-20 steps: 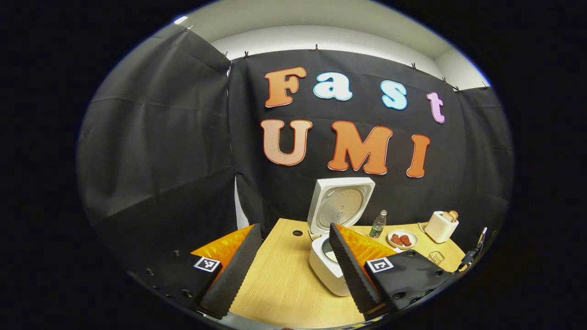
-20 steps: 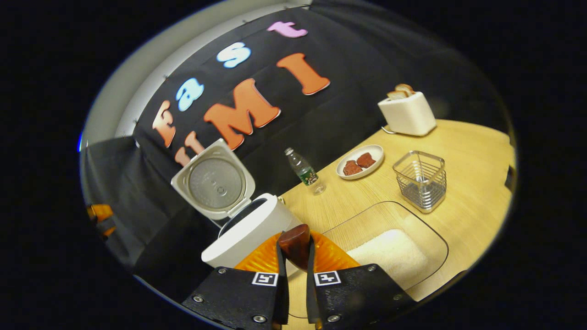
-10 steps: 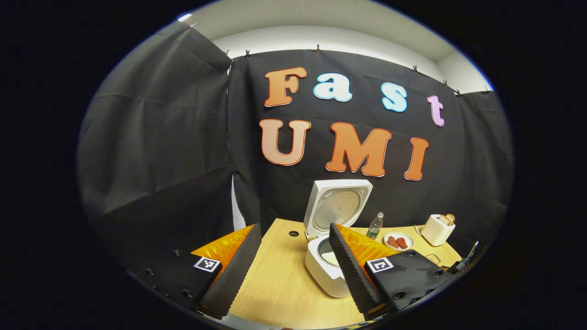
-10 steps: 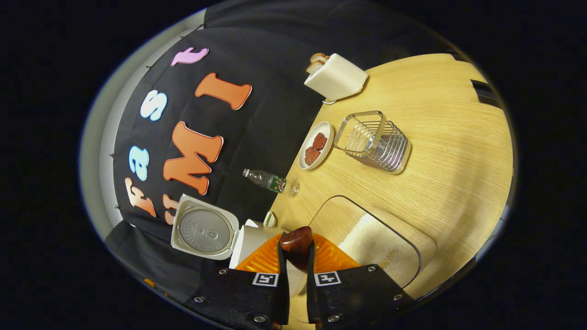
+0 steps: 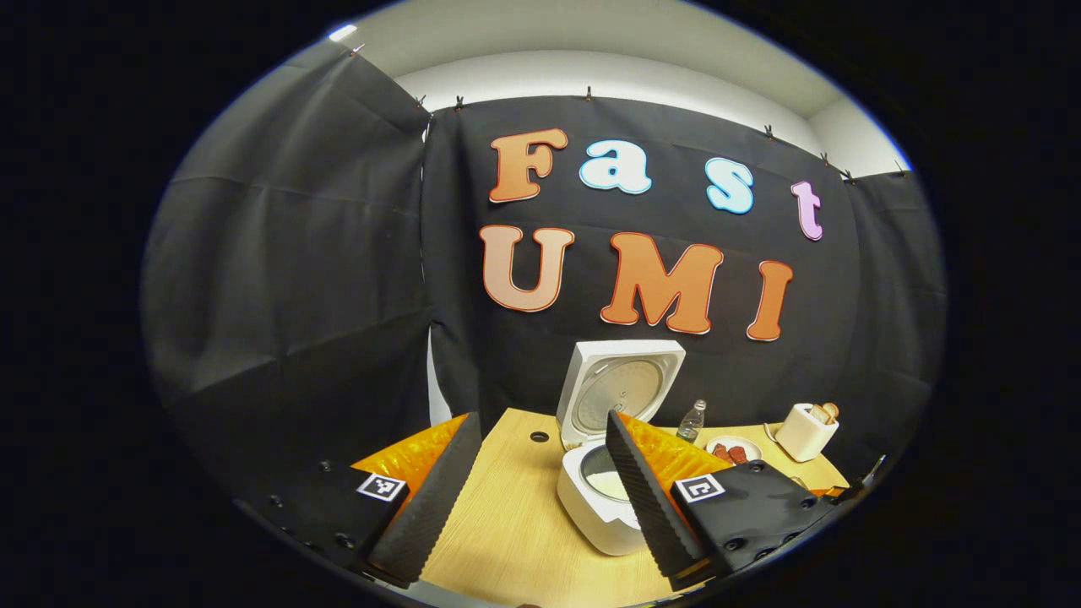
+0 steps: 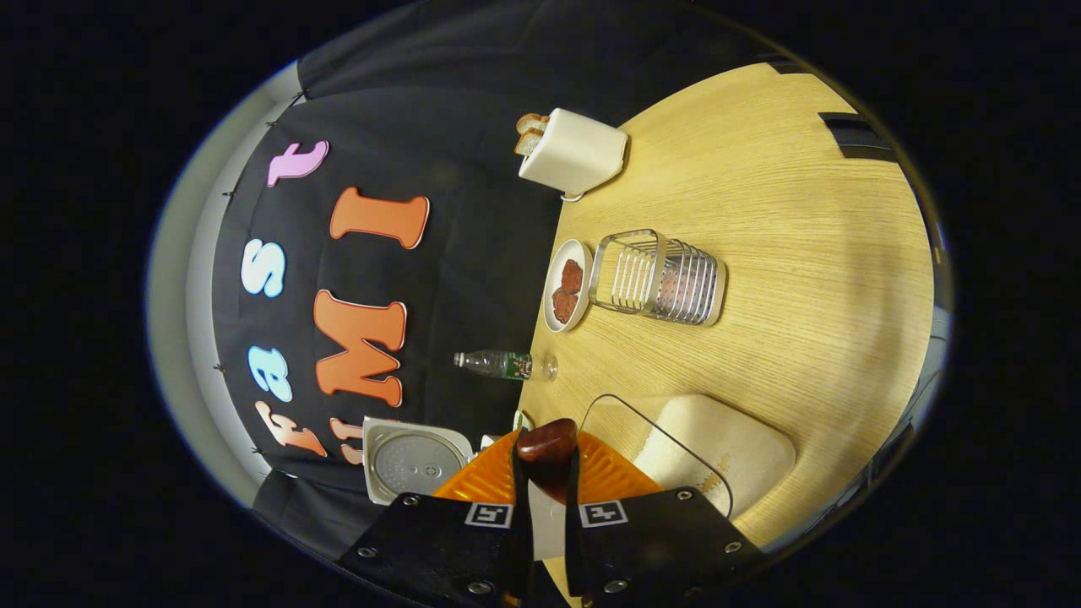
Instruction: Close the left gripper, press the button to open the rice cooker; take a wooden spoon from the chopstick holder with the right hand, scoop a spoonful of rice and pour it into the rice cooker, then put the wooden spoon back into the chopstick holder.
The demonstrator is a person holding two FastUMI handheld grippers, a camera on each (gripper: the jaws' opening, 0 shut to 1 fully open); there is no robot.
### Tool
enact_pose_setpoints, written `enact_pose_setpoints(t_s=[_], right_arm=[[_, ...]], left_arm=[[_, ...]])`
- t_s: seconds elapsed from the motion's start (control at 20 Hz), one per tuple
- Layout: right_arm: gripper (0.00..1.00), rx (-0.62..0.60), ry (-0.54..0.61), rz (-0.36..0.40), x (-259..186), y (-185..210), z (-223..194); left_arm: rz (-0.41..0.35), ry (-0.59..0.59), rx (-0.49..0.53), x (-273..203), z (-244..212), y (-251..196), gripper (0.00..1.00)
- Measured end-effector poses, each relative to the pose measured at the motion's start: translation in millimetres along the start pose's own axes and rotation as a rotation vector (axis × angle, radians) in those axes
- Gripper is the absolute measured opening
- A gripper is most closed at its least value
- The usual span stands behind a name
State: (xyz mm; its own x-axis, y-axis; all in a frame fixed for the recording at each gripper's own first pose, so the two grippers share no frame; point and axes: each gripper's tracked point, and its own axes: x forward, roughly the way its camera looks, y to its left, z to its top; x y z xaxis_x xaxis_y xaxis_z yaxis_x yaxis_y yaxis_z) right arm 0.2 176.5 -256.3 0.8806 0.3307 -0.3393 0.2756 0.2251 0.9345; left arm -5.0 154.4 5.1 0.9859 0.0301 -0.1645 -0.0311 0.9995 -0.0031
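Wooden spoon points forward along the right gripper; fingers clamping it.

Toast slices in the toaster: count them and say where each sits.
2: both toast slices stick out of the white toaster side by side at the table's far end. More could be hidden inside.

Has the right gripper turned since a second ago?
Yes. The right gripper, shut on the wooden spoon, has rolled: the table and chopstick holder now look tipped sideways, the toaster swung upward.
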Motion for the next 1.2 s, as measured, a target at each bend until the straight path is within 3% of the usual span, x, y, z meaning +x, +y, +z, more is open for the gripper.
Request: enact_pose_setpoints(t_s=[0.1,0.15,0.25,0.55,0.7,0.9,0.95,1.05,1.2], right_arm=[[0.14,0.034,0.002,0.006,-0.3,8.7,9.2],[0.10,0.050,0.006,0.004,-1.3,11.9,13.0],[0.14,0.050,0.022,0.011,-4.8,21.7,17.2],[0.10,0.104,0.048,0.036,-10.2,46.4,30.3],[0.14,0.152,0.068,0.065,-8.3,64.6,32.2],[0.14,0.144,0.081,0.112,-7.6,98.3,34.2],[0.10,0.149,0.087,0.132,-5.5,111.1,35.0],[0.14,0.157,0.096,0.168,-1.4,134.0,34.9],[0.14,0.151,0.113,0.212,8.9,170.3,31.7]], left_arm=[[-0.005,0.001,-0.007,-1.6,-0.8,-9.4,1.00],[-0.002,0.002,-0.010,-1.9,-1.4,-12.8,1.00],[0.000,0.004,-0.023,-3.1,-3.0,-20.4,1.00],[0.017,-0.013,-0.042,-9.3,-1.7,-28.4,1.00],[0.019,-0.014,-0.055,-10.0,-4.4,-29.8,1.00],[0.015,-0.024,-0.055,-12.5,-3.5,-34.1,1.00],[0.015,-0.023,-0.053,-13.0,-2.9,-34.9,1.00],[0.018,-0.026,-0.047,-14.1,-3.8,-33.4,1.00],[0.023,-0.030,-0.041,-15.1,-3.6,-31.4,1.00]])
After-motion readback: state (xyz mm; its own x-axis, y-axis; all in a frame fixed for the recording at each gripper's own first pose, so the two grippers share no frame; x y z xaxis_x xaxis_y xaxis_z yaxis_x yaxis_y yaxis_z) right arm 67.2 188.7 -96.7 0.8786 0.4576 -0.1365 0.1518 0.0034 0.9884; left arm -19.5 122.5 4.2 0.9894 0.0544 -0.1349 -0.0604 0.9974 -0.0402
